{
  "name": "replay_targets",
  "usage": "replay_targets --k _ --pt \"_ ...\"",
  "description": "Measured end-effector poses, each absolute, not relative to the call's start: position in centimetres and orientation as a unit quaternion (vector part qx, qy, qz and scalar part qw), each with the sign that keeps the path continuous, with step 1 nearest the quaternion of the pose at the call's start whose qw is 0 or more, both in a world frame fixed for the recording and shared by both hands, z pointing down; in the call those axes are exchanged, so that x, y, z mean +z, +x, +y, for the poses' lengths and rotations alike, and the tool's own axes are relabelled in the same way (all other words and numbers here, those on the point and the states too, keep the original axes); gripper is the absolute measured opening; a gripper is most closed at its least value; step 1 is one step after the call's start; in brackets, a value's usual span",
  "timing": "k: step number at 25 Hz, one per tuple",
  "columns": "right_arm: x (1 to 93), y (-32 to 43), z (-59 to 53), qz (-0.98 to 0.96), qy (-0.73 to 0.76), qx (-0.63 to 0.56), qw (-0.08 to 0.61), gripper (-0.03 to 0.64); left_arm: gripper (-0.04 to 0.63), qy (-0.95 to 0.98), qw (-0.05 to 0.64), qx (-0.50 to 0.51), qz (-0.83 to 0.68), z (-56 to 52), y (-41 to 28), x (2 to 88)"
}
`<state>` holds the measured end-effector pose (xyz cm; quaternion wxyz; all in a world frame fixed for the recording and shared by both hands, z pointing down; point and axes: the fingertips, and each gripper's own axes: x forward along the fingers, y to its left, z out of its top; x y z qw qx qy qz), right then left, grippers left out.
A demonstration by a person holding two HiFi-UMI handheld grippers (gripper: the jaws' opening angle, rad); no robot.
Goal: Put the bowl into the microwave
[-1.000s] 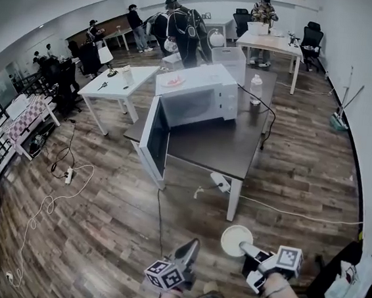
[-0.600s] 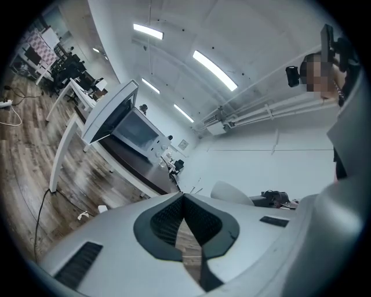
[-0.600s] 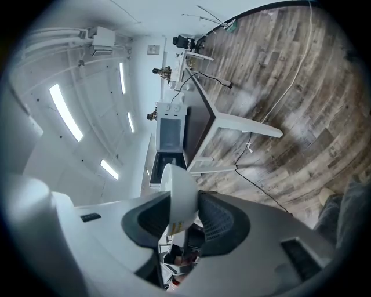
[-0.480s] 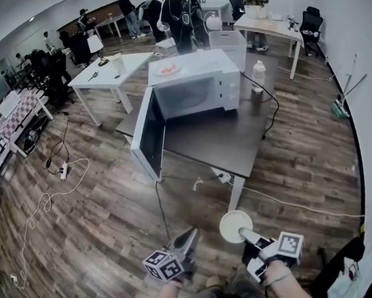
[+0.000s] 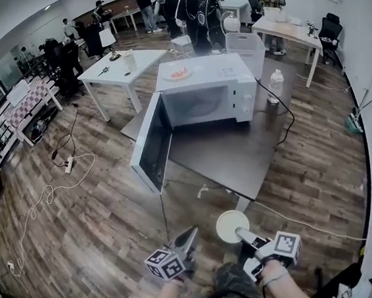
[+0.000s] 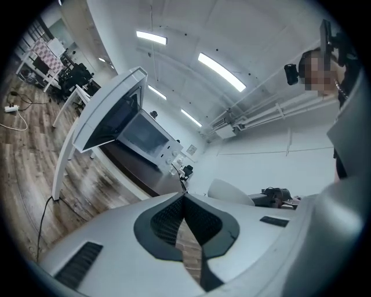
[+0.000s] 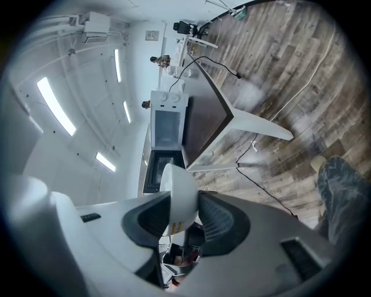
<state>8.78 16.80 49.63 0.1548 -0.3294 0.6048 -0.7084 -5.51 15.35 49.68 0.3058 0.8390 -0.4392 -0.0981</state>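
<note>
The small round white bowl (image 5: pixel 232 226), low centre-right in the head view, is pinched by its rim in the right tongs (image 5: pixel 243 236). It looks light, stiff, smooth and breakable, so a firm rim hold suits. The left tongs (image 5: pixel 188 236) are pressed together, empty. The open white microwave (image 5: pixel 208 94) sits on the dark counter (image 5: pixel 232 153), upper centre.
</note>
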Motion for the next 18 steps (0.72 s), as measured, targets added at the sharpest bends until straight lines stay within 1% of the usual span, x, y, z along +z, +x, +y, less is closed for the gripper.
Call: replay_targets --k 9,18 --pt "49.8 8.9 9.3 0.61 -0.31 -0.716 0.136 0.14 0.003 0.832 0.297 -0.113 -0.455 8.0 -3.7 49.1" --pt "49.8 8.9 3.8 0.609 -0.289 -0.727 0.128 0.14 0.002 0.823 0.295 -0.11 -0.473 3.1 -3.0 49.4"
